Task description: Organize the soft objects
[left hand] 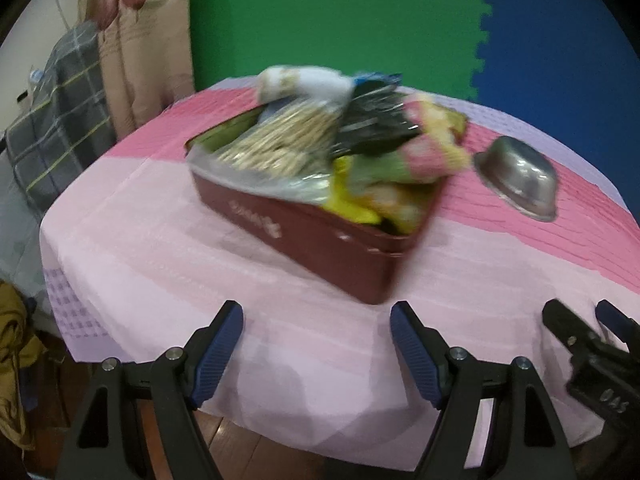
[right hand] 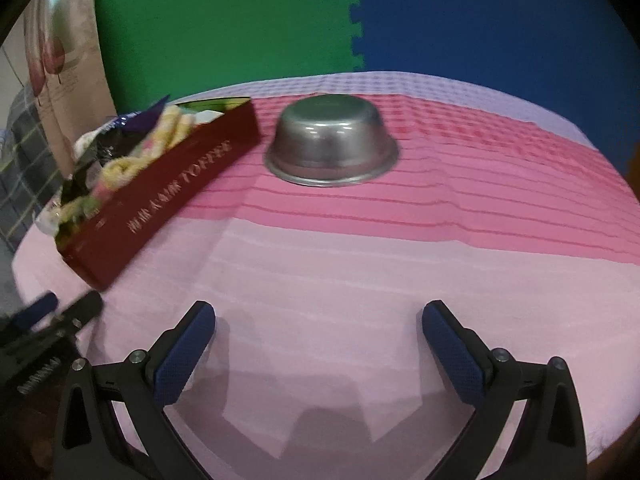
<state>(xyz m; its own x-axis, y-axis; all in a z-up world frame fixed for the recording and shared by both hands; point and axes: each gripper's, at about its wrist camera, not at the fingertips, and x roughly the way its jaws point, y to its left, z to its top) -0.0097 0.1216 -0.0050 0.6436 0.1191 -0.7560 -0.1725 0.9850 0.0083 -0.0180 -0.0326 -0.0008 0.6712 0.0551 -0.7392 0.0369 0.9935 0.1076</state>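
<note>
A dark red box [left hand: 320, 248] stands on the pink tablecloth, heaped with soft things: a beige woven bundle in clear plastic [left hand: 276, 140], a black packet [left hand: 372, 120], a pink and green cloth [left hand: 420, 152] and a yellow piece [left hand: 348, 196]. The box also shows at the left in the right wrist view [right hand: 160, 208]. My left gripper [left hand: 316, 344] is open and empty, short of the box's near corner. My right gripper [right hand: 318, 340] is open and empty over the bare cloth, and it shows in the left wrist view [left hand: 588, 328].
A steel bowl [right hand: 332, 148] lies upside down on the cloth to the right of the box; it also shows in the left wrist view [left hand: 520, 180]. Green and blue foam mats stand behind the table. A curtain [left hand: 136, 48] and plaid fabric [left hand: 60, 112] are at the left.
</note>
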